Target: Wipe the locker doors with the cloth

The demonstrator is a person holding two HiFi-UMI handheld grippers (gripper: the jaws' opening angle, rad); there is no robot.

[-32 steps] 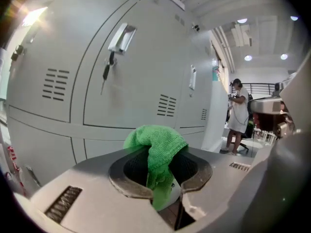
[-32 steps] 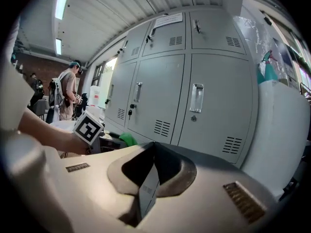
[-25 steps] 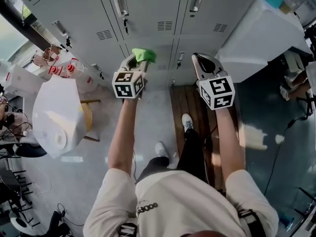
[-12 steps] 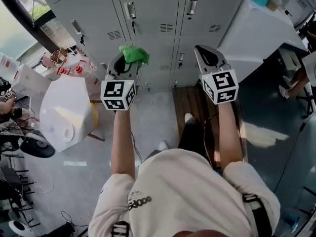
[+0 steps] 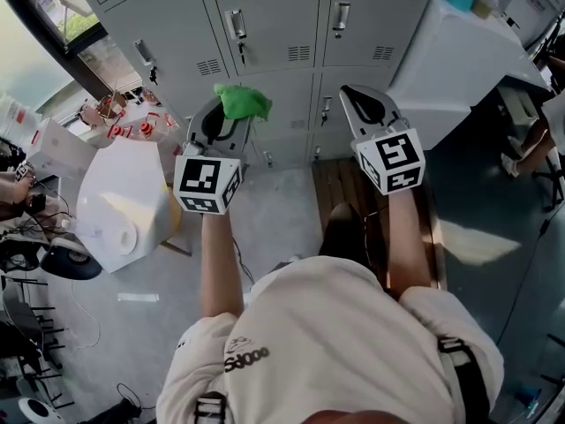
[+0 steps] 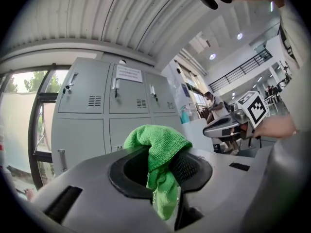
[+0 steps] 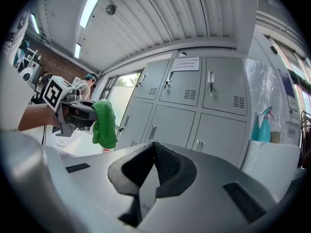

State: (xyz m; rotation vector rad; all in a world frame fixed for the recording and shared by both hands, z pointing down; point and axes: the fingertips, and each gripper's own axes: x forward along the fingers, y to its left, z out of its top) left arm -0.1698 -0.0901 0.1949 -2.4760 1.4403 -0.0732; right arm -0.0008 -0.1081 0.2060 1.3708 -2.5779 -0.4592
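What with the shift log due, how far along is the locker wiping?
Done: the green cloth is clamped in the left gripper. In hand: it is held up facing the locker doors, apart from them. Left: the wiping itself; no door shows contact. The right gripper is shut and empty.

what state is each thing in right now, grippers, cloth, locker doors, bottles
left gripper: shut on the cloth
cloth: bunched up, pinched between the left jaws, one end hanging down, not on a door yet
right gripper: shut, nothing between its jaws
locker doors: all the ones in view closed
spray bottles: upright on the white counter beside the lockers
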